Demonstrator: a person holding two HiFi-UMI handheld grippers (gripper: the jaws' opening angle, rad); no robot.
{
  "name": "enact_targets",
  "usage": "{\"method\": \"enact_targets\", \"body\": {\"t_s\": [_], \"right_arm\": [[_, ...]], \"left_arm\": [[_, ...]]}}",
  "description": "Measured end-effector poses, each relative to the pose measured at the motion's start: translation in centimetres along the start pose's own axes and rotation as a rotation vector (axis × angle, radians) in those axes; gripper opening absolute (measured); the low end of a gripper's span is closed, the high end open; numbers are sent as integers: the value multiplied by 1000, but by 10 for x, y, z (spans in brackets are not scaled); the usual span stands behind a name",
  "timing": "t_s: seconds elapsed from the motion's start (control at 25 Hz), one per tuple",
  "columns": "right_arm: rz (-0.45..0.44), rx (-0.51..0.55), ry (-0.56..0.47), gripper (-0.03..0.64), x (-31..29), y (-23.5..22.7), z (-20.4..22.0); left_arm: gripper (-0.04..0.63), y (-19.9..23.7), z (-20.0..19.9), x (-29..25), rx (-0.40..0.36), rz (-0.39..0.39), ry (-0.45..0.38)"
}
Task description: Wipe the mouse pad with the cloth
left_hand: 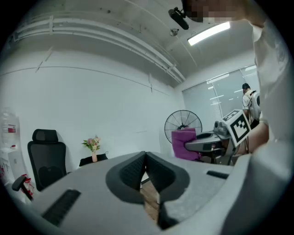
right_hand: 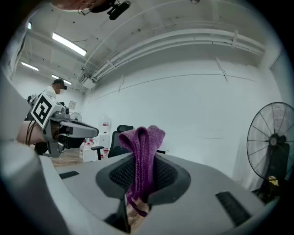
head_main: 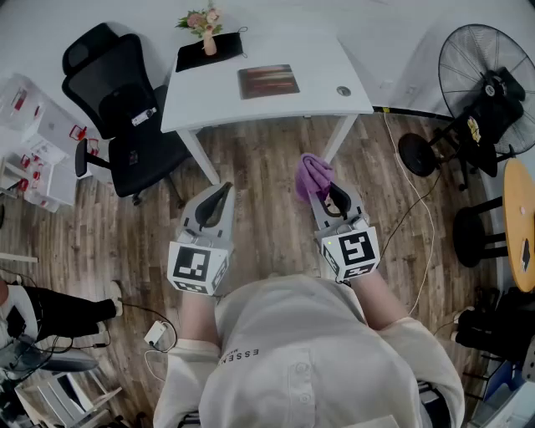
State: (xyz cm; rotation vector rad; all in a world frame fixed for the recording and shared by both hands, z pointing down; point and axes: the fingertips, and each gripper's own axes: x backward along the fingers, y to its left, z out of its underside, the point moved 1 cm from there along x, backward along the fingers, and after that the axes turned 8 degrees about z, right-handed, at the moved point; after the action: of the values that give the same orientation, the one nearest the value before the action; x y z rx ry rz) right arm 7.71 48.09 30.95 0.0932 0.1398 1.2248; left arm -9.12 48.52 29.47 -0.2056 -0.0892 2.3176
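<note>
A dark reddish rectangular mouse pad (head_main: 267, 81) lies flat on the white table (head_main: 326, 50), far ahead of both grippers. My right gripper (head_main: 322, 191) is shut on a purple cloth (head_main: 312, 174), held over the wooden floor short of the table's front edge. In the right gripper view the folded cloth (right_hand: 142, 153) stands up from between the pads of that gripper (right_hand: 142, 179). My left gripper (head_main: 223, 192) is shut with nothing in it and hangs level with the right one. The left gripper view shows its jaws (left_hand: 145, 160) meeting, with the cloth (left_hand: 183, 143) off to the right.
A black flat item (head_main: 209, 55) and a small vase of flowers (head_main: 206, 23) sit at the table's back left. A black office chair (head_main: 117, 109) stands left of the table. A standing fan (head_main: 489, 75) and a round wooden stool (head_main: 520, 226) are at the right.
</note>
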Motion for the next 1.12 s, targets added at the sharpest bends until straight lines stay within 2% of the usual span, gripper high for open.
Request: {"method": "enact_targets", "body": {"t_s": [0.44, 0.64, 0.92, 1.12], "right_arm": [[-11, 13, 23, 92, -23, 8, 4], [-8, 8, 80, 92, -35, 11, 19], [5, -62, 145, 92, -67, -10, 38], [-46, -68, 135, 92, -108, -26, 43]], "left_arm": [[2, 21, 8, -10, 20, 7, -1], [2, 31, 20, -14, 62, -7, 5], [2, 47, 39, -33, 99, -22, 35], [2, 69, 45, -61, 98, -69, 55]]}}
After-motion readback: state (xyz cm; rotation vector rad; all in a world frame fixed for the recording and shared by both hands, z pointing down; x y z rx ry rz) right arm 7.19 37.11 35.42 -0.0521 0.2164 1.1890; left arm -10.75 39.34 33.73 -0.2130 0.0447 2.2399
